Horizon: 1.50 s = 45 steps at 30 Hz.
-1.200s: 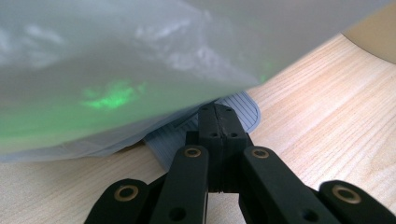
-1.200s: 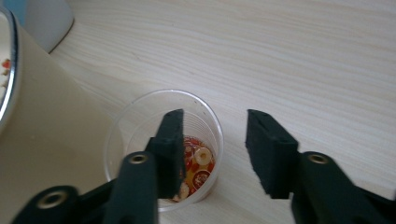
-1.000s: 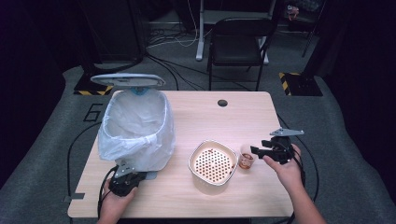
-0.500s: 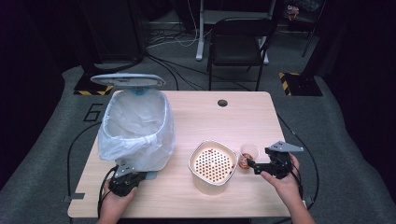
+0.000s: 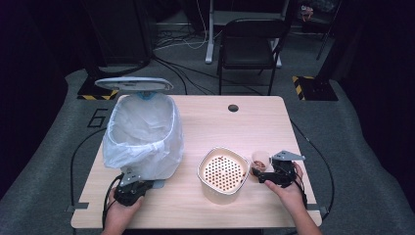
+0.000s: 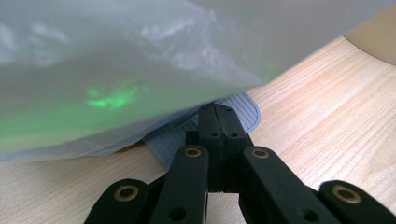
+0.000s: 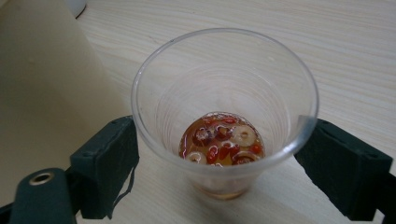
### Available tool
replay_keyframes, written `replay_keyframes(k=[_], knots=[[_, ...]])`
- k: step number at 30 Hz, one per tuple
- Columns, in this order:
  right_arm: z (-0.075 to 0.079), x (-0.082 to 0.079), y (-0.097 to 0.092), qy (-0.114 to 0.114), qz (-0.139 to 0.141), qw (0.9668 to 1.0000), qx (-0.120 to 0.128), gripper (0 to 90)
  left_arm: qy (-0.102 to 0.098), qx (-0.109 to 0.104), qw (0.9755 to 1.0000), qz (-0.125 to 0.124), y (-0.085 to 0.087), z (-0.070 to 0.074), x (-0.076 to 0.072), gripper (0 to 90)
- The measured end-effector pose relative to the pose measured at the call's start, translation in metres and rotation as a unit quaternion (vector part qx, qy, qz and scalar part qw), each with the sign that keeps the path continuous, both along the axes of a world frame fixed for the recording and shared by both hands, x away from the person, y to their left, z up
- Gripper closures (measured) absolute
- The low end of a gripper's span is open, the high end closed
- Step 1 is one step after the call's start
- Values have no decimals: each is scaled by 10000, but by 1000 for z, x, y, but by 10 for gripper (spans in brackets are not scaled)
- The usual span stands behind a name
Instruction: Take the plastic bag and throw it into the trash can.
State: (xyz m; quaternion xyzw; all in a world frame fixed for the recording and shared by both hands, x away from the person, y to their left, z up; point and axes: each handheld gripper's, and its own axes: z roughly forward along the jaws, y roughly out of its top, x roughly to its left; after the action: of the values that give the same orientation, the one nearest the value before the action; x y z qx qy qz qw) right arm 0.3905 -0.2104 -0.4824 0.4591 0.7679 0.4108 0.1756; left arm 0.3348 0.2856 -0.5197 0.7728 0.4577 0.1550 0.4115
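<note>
Our right hand-held gripper (image 7: 219,163) stands wide open around the cup (image 7: 224,112), not squeezing it yet. Our left hand-held gripper (image 6: 217,128) is shut tight, holding nothing, beside the bin (image 5: 142,132). We think the wet bits must still go into the strainer (image 5: 222,171).

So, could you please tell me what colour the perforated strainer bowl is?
Cream strainer bowl, seen best in the high view.

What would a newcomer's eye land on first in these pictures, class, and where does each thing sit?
First, the large bin lined with a pale plastic bag at the table's left, its lid raised behind it. Next, the cream perforated strainer basket near the front edge. Just right of it, a clear plastic cup with red and pale pieces in amber liquid stands between the right gripper fingers.
</note>
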Motion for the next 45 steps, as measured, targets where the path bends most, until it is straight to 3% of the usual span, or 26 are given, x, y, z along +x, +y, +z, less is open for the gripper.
replay_keyframes(k=[11, 23, 28, 33, 45], knots=[[-8, 11, 5, -90, -30, 9999, -67, 233, -1, 10, 10000, -3, 0, 0, 0, 900], [-6, 10, 5, -222, 155, 9996, -91, 375, -1, 10, 10000, -1, 0, 0, 0, 900], [-4, 9, 4, -327, 172, 9992, -141, 394, -5, 15, 10000, 0, 0, 0, 0, 900], [4, 6, 5, -392, 199, 9989, -163, 415, -3, 14, 10000, 0, 0, 0, 0, 900], [38, 14, 10, -638, 684, 9952, -291, 454, -3, 18, 10000, -2, 0, 0, 0, 900]])
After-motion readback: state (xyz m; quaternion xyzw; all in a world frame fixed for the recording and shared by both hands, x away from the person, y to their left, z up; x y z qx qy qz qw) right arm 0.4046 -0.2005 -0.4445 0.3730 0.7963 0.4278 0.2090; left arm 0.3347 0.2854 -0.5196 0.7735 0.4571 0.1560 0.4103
